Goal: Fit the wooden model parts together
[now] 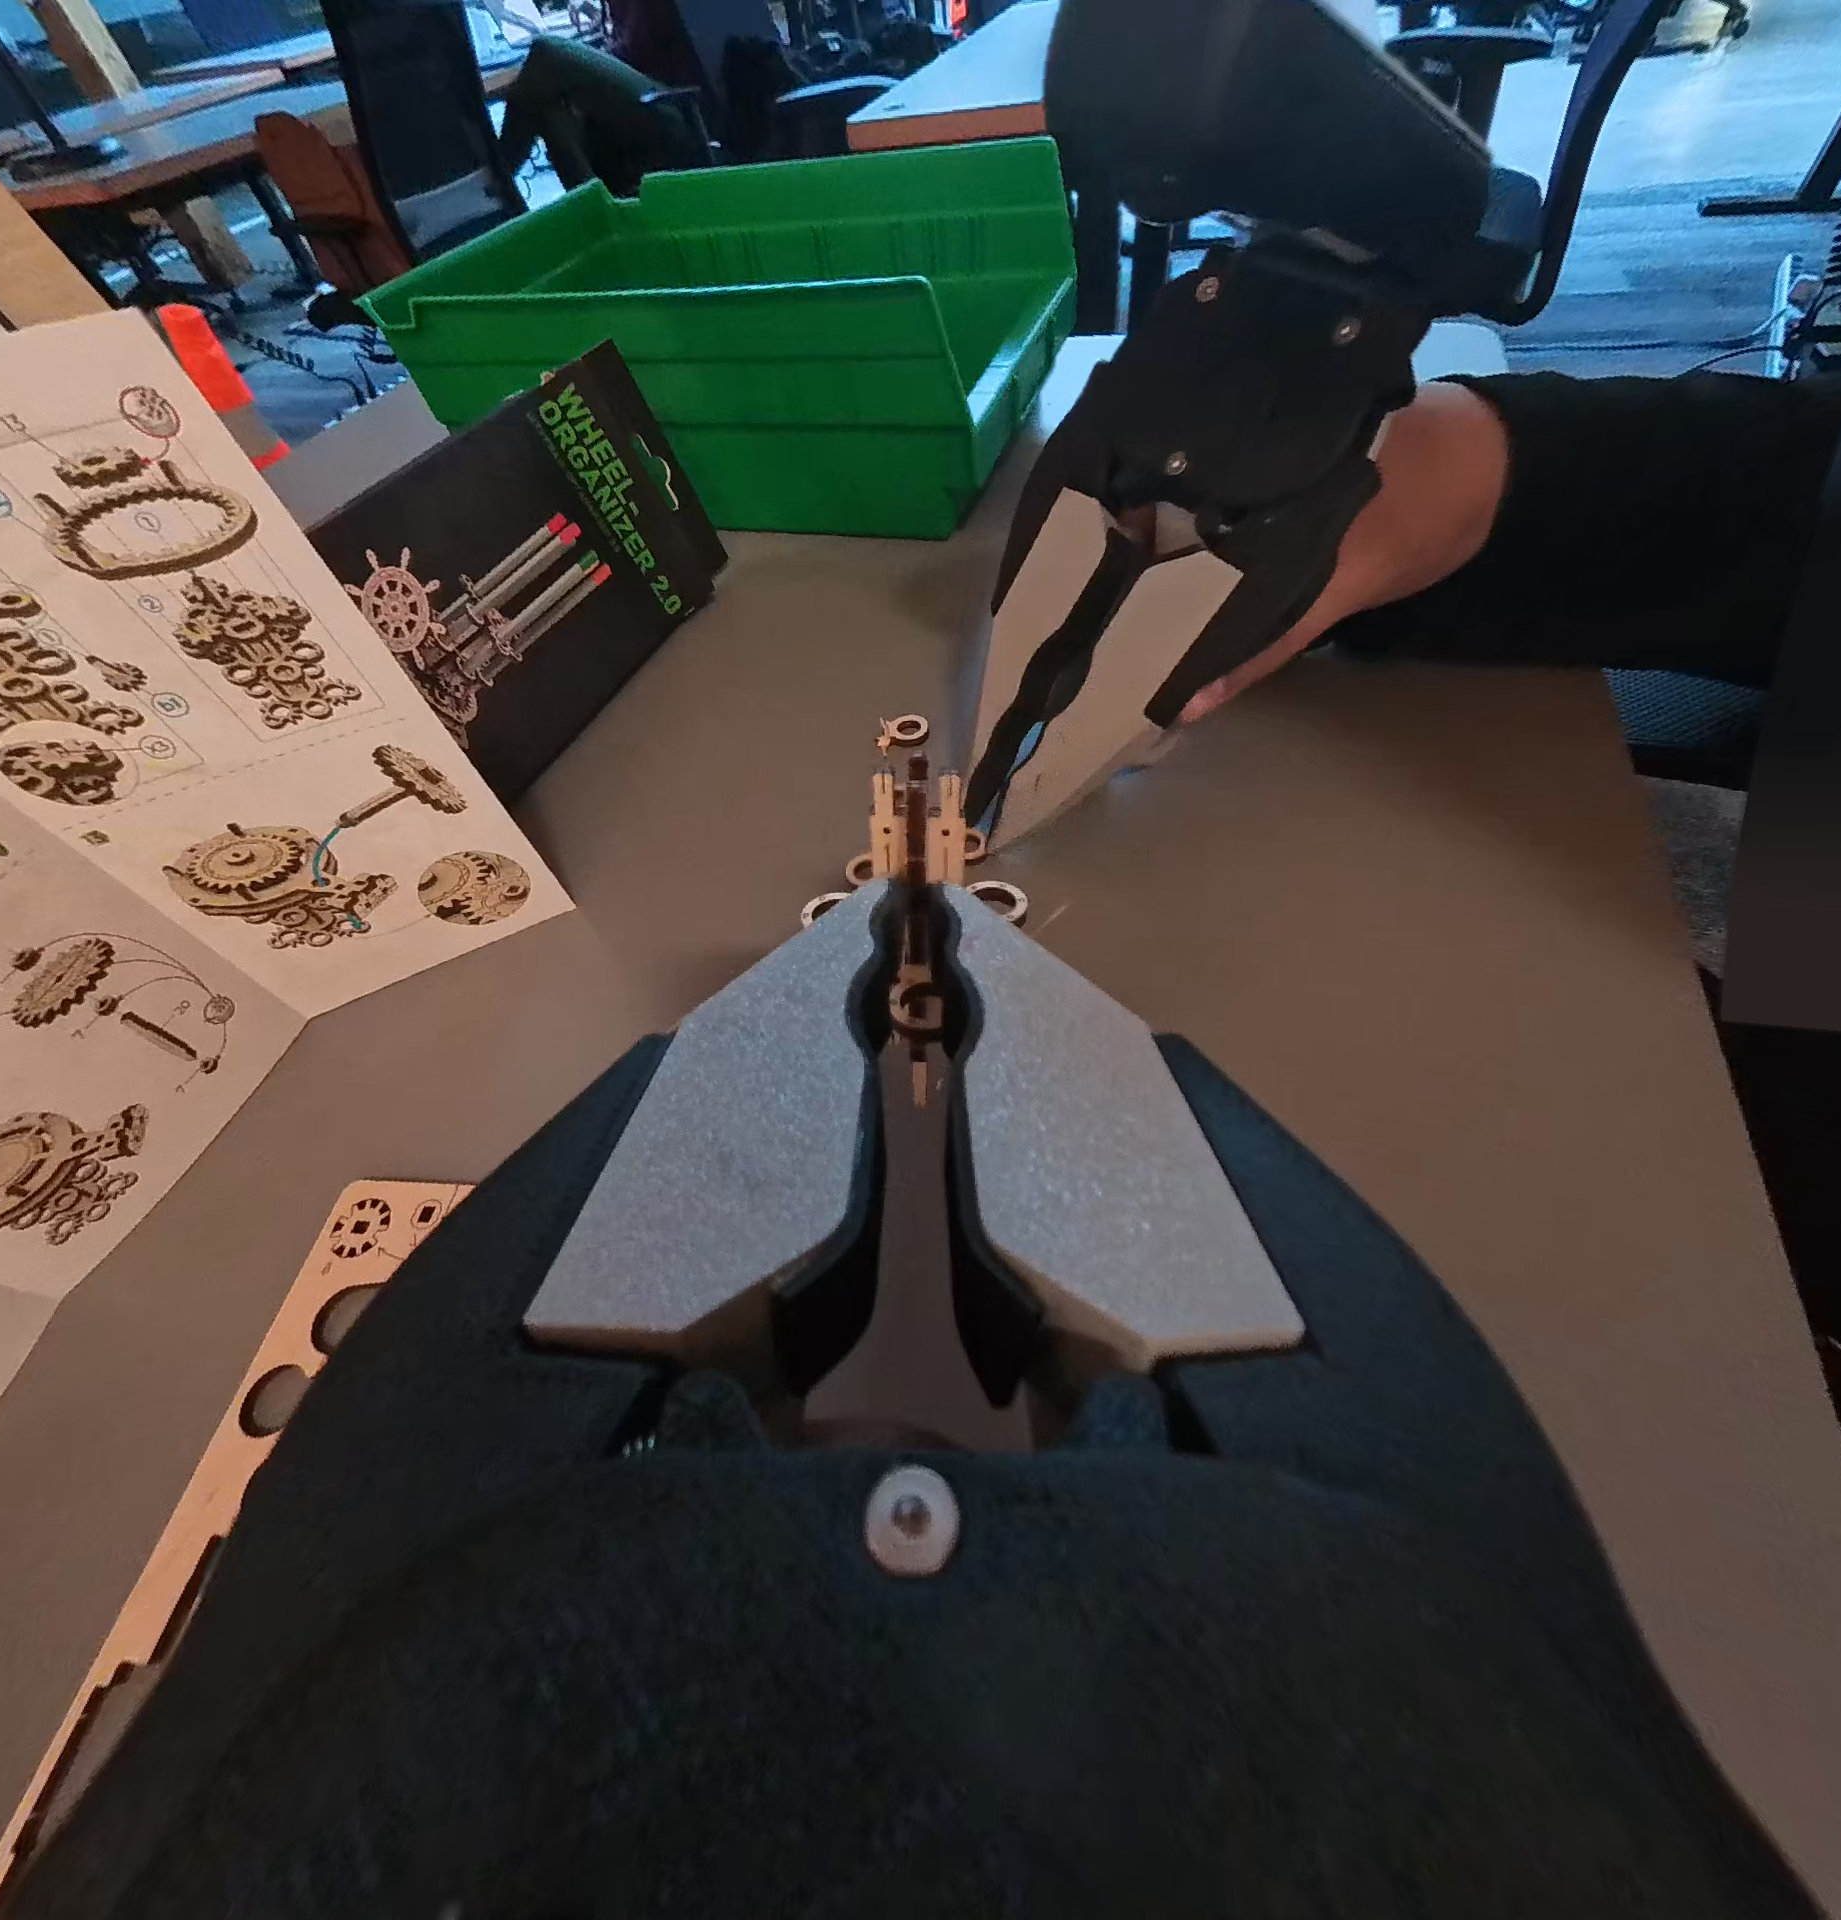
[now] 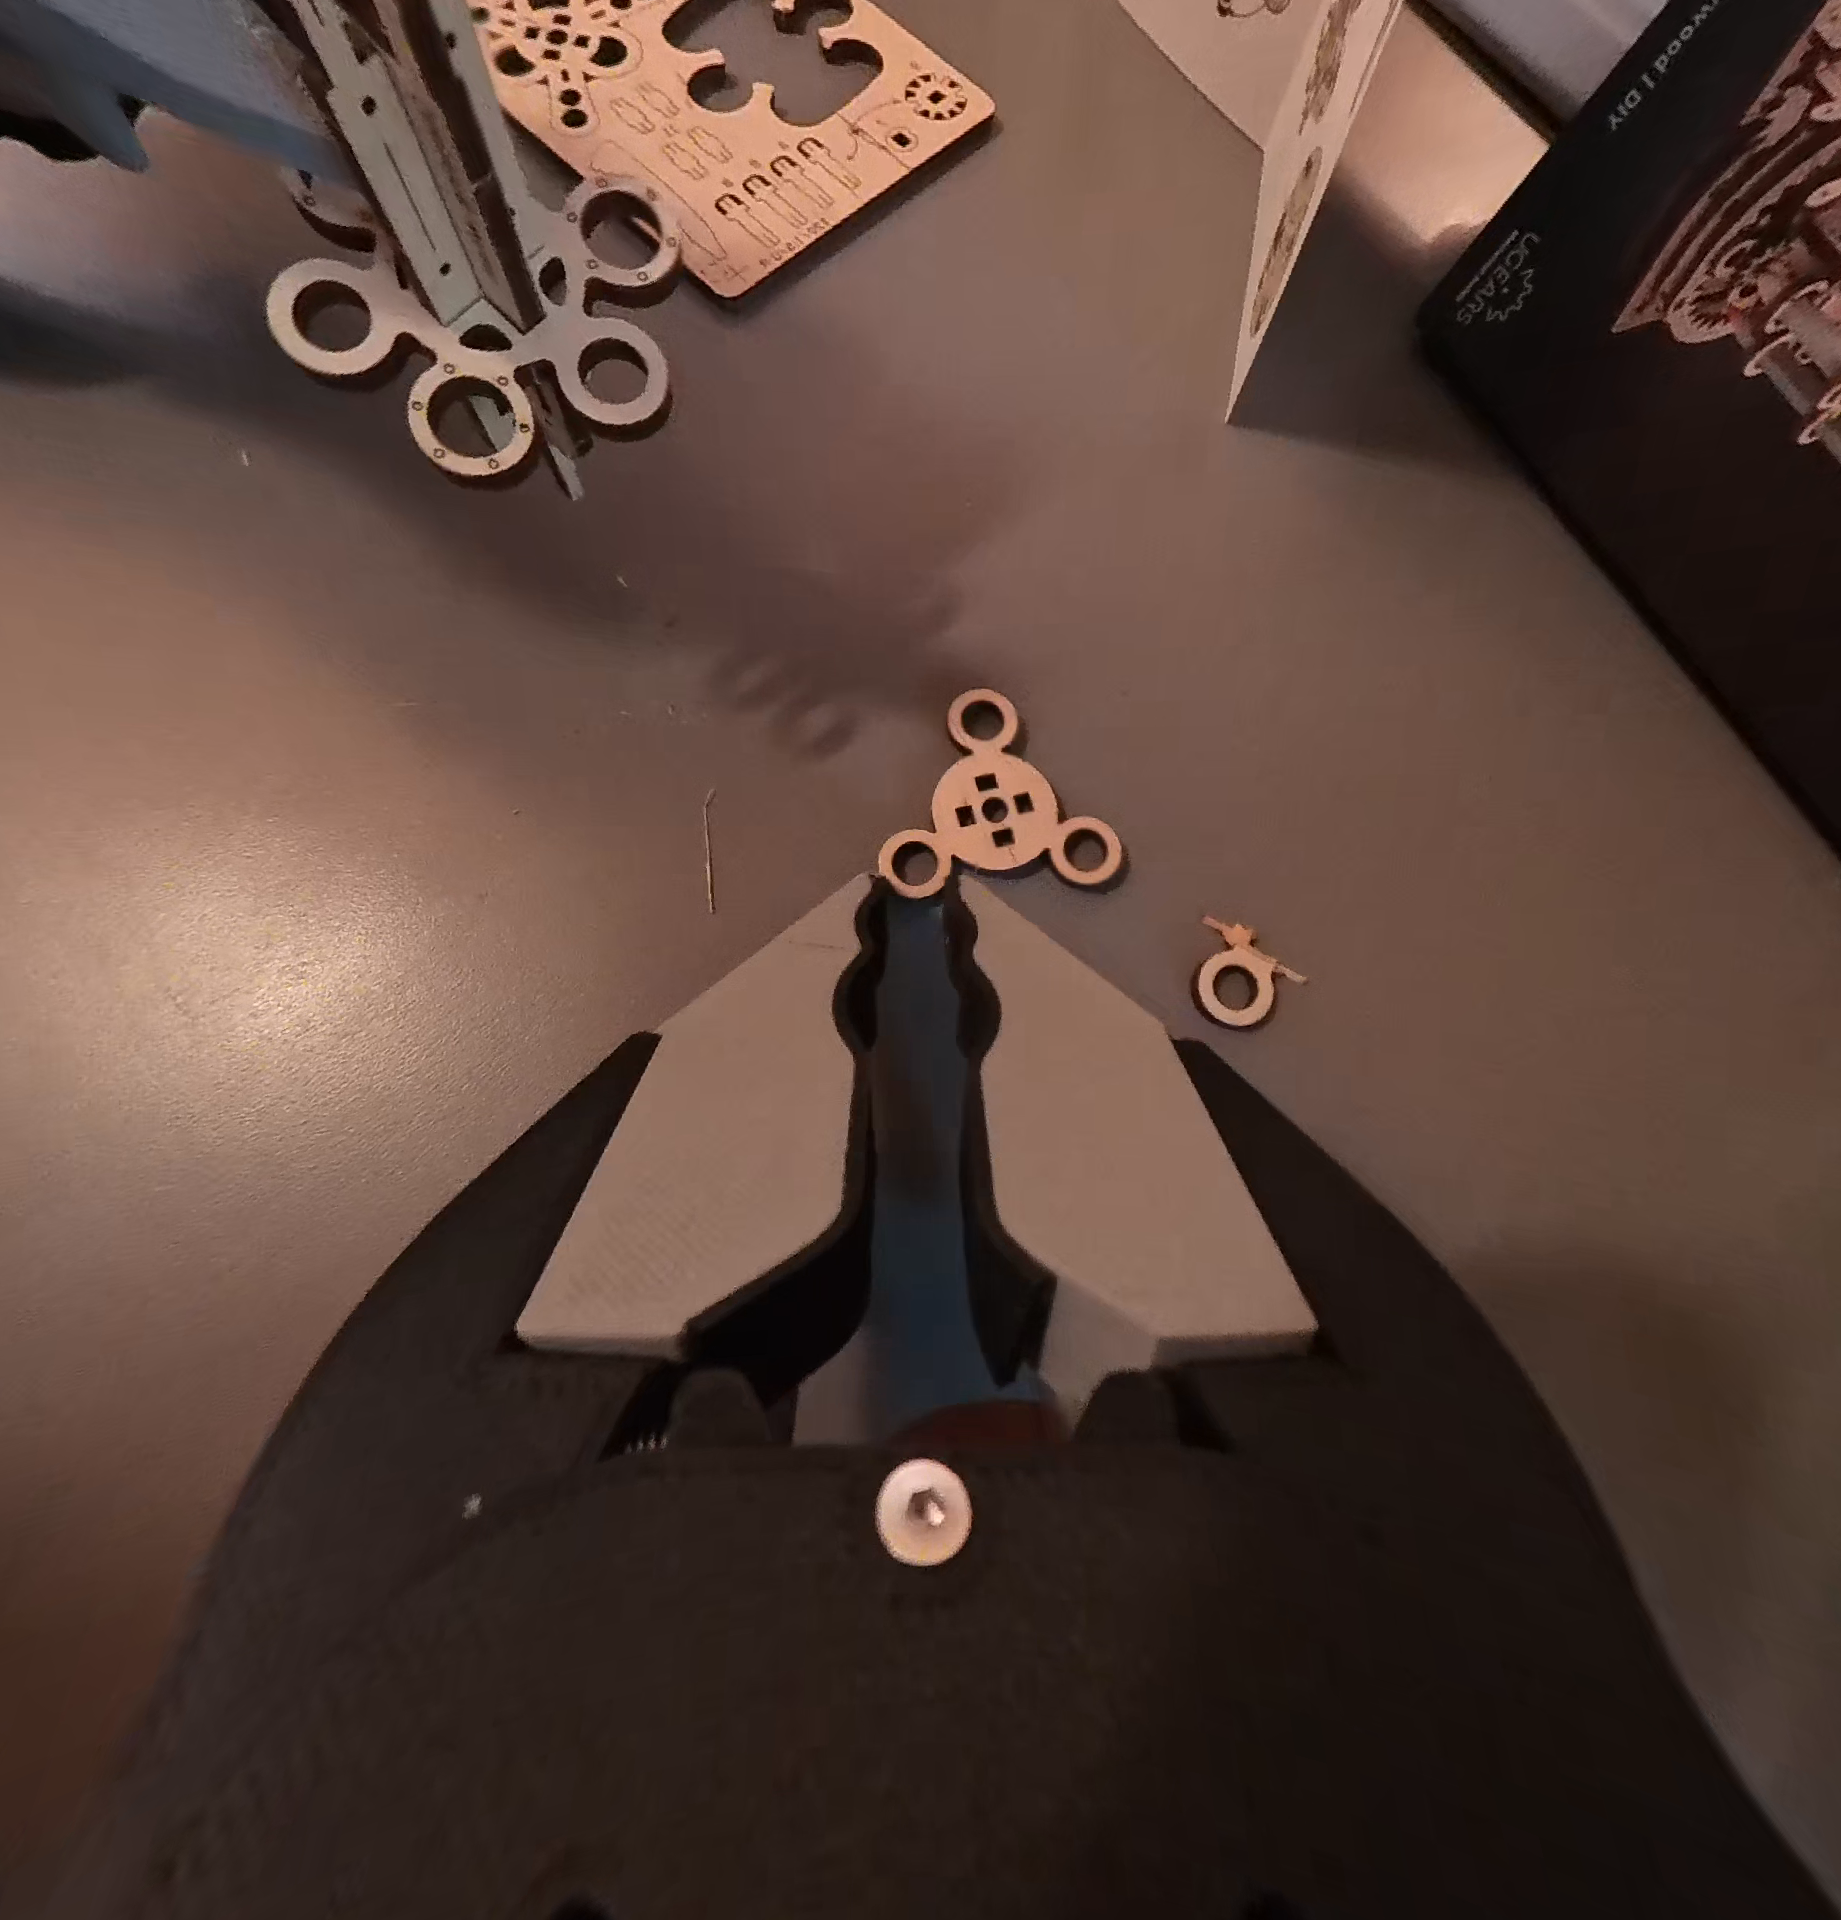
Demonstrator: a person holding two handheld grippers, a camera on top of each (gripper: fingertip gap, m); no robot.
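Grippers meet over a grey table (image 1: 1311, 935) strewn with wooden kit parts. In the left wrist view, the left gripper (image 1: 916, 904) has its grey pads (image 1: 760, 1101) drawn nearly together, clamped on the wooden model (image 1: 914, 831), an upright post on a base of rings, at the centre of the frame. The right gripper (image 1: 1061, 769) reaches down from the upper right, held by a hand (image 1: 1415, 540), its tips at the table just beside the model; whether they touch it cannot be told.

In the right wrist view, the right gripper (image 2: 916, 894) shows only a narrow gap between its tips and nothing between them. Its tips sit at one loop of a flat three-ring piece (image 2: 999, 810) lying at the centre of the frame. A small loose ring (image 2: 1236, 982) lies just to the right. The model (image 2: 480, 343) stands at the upper left, with a punched-out wooden sheet (image 2: 854, 187) behind it.

An instruction sheet (image 1: 168, 727) fills the left of the left wrist view, a dark kit box (image 1: 542, 551) stands beside it, and a green bin (image 1: 750, 343) sits at the top centre. Desks and chairs of an office fill the background.
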